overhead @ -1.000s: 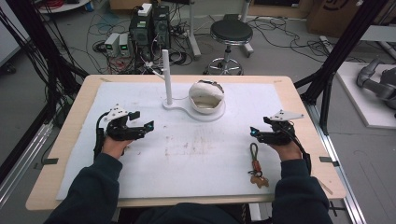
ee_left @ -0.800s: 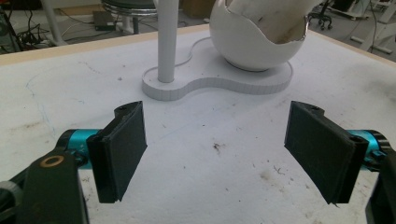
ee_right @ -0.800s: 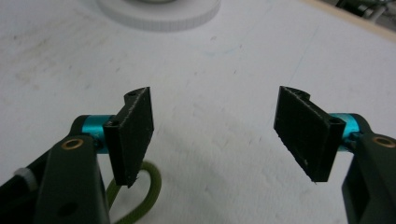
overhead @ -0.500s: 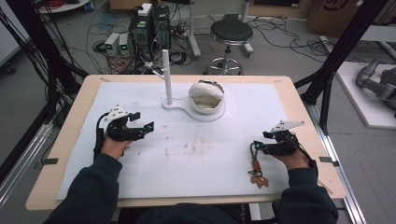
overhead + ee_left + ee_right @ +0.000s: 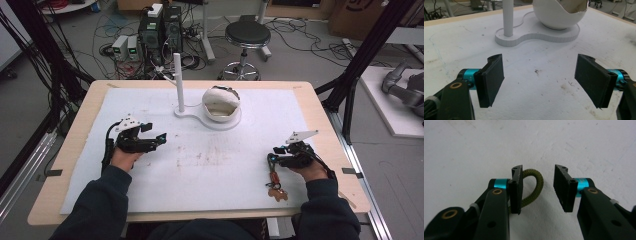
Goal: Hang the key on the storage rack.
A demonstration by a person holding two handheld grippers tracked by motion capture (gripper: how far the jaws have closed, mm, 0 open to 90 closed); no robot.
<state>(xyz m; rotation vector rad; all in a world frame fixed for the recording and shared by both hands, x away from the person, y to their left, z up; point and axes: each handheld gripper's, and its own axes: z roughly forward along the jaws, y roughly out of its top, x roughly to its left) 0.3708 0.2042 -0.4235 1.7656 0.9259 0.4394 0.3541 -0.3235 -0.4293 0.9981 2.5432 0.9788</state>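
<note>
The right gripper (image 5: 537, 188) has just been closing around the cord loop (image 5: 535, 186), its pads not yet pressing it. The left gripper (image 5: 540, 81) hovers with jaws spread wide, holding nothing.

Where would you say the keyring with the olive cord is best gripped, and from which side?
Probably at the cord loop, from above: it arches up off the mat while the rest lies flat. The right gripper, jaws just closing, straddles it without pinching yet.

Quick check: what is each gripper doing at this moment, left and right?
Left gripper: open, nothing between the jaws.
Right gripper: open but just been closing, olive cord loop between the jaws, not yet pinched.
</note>
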